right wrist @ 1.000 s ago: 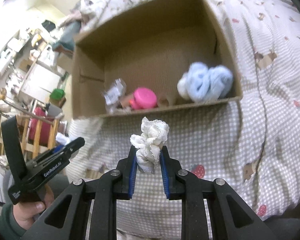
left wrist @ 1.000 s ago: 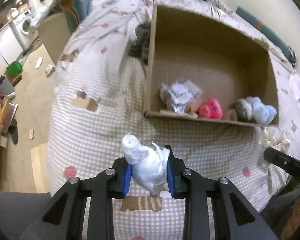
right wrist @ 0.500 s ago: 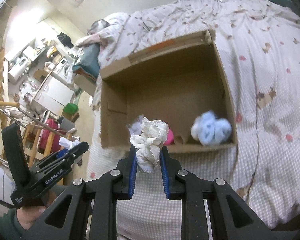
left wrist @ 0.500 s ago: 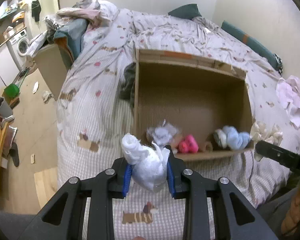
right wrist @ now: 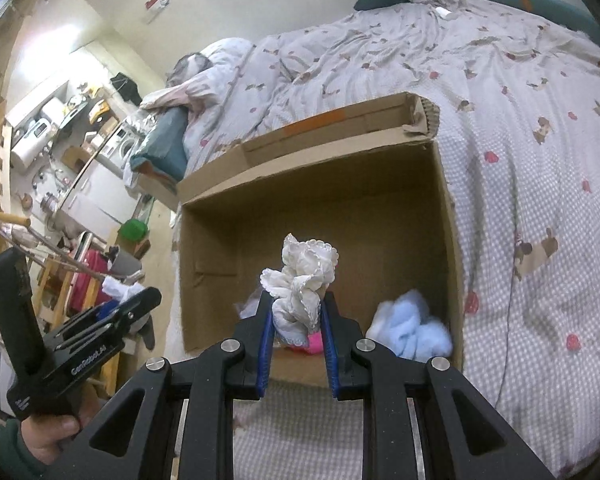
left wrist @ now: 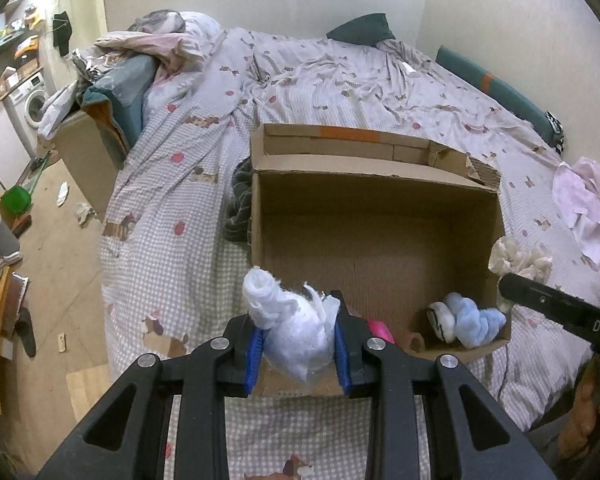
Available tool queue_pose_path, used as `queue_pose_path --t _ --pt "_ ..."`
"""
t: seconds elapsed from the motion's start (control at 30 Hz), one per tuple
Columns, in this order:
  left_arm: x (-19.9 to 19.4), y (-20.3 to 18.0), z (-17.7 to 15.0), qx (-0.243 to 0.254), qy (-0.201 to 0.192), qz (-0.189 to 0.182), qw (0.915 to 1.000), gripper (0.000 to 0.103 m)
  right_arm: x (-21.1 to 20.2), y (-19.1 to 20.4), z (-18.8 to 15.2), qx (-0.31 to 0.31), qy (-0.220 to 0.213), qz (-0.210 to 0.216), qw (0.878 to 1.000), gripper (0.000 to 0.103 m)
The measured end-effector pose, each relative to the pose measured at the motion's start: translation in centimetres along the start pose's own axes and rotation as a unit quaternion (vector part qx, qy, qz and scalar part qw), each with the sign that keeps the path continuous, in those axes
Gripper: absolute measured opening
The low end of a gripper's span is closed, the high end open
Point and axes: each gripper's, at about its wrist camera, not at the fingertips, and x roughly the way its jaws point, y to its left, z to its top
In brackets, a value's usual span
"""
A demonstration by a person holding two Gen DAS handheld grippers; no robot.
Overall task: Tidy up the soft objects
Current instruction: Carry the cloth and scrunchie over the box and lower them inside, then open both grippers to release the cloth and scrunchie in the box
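Left tool (left wrist: 298, 338) pinching white crumpled cloth wad (left wrist: 296, 334); right tool (right wrist: 296, 338) pinching cream lace-edged fabric bundle (right wrist: 302, 280); open brown cardboard box (right wrist: 446, 216) on bed (right wrist: 540, 152).

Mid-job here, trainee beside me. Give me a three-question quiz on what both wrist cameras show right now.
1. True or false: the left gripper is empty.
2. The right gripper holds: A) pink toy B) cream lace-edged cloth C) blue bundle
3. Where does the light blue fluffy bundle lie?

Key: 1. False, it grips a white cloth bundle. 2. B. 3. Inside the cardboard box, near-right corner.
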Motion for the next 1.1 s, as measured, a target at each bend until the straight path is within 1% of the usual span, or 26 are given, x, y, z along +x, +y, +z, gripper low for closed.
queue_pose_path --t 0.1,0.17,0.23,0.33,0.5,0.63,0.9,1.1 --pt "1.6 0.0 -0.1 -0.007 0.004 0.002 1.0 0.027 1.5 -0.9 -0.4 0.01 0.006 -0.006 1.0 0.024" --pt "3.2 0.3 -0.4 -0.013 0.012 0.01 0.9998 0.027 2.7 -1.5 -0.8 0.016 0.018 -0.011 1.0 0.024" --pt "4.6 0.6 -0.8 -0.022 0.024 0.006 0.9995 0.027 4.0 -2.1 -1.1 0.02 0.033 -0.019 0.999 0.024" --pt "5.5 0.8 -1.3 -0.021 0.027 0.007 0.9994 0.027 5.5 -2.4 -1.5 0.012 0.052 -0.035 0.998 0.024" --pt "5.9 0.1 -1.6 0.003 0.021 0.006 0.9998 0.027 6.6 -2.5 -1.9 0.009 0.069 -0.042 0.997 0.024" --pt "6.5 0.1 -1.9 0.005 0.031 -0.001 0.9995 0.027 7.5 -2.2 -1.7 0.011 0.076 -0.047 0.996 0.024" --pt "6.3 0.4 -1.9 -0.001 0.026 -0.004 0.9996 0.028 8.7 -1.6 -1.3 0.014 0.081 -0.043 0.996 0.024" --pt "6.4 -0.4 -1.9 0.012 0.024 -0.012 0.9996 0.029 8.5 -1.8 -1.4 0.018 0.079 -0.045 0.996 0.024"
